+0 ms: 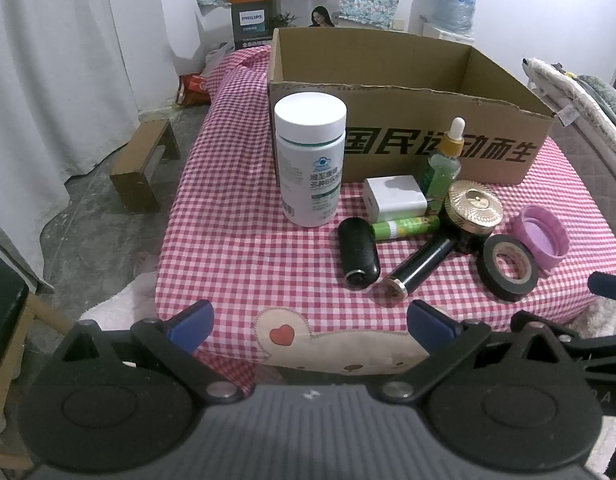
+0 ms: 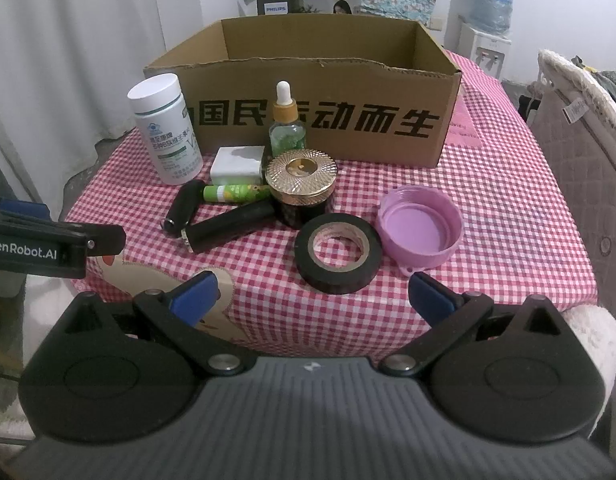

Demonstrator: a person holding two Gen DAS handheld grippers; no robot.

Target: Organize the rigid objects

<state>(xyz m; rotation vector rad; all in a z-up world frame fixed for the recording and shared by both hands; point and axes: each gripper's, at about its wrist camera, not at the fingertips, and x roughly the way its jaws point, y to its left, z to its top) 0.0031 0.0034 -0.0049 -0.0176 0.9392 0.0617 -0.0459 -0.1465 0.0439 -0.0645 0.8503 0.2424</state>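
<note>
An open cardboard box (image 1: 408, 148) (image 2: 320, 120) stands at the back of a red-checked table. In front of it sit a white pill bottle (image 1: 310, 160) (image 2: 165, 130), a green dropper bottle (image 1: 446, 164) (image 2: 287, 128), a white block (image 1: 394, 200) (image 2: 237, 166), a green tube (image 1: 406, 226) (image 2: 235, 193), a gold-lidded jar (image 1: 474, 208) (image 2: 301, 186), two black cylinders (image 1: 358, 254) (image 2: 227, 226), a black tape roll (image 1: 508, 268) (image 2: 338, 252) and a pink lid (image 1: 542, 240) (image 2: 420, 228). My left gripper (image 1: 310, 324) and right gripper (image 2: 312, 296) hover open and empty at the near edge.
A bear picture (image 1: 336, 344) decorates the cloth's front edge. A small wooden stool (image 1: 143, 166) stands on the floor at left by white curtains. A quilted chair back (image 2: 580, 152) flanks the table's right side. A water dispenser (image 2: 490, 12) stands behind.
</note>
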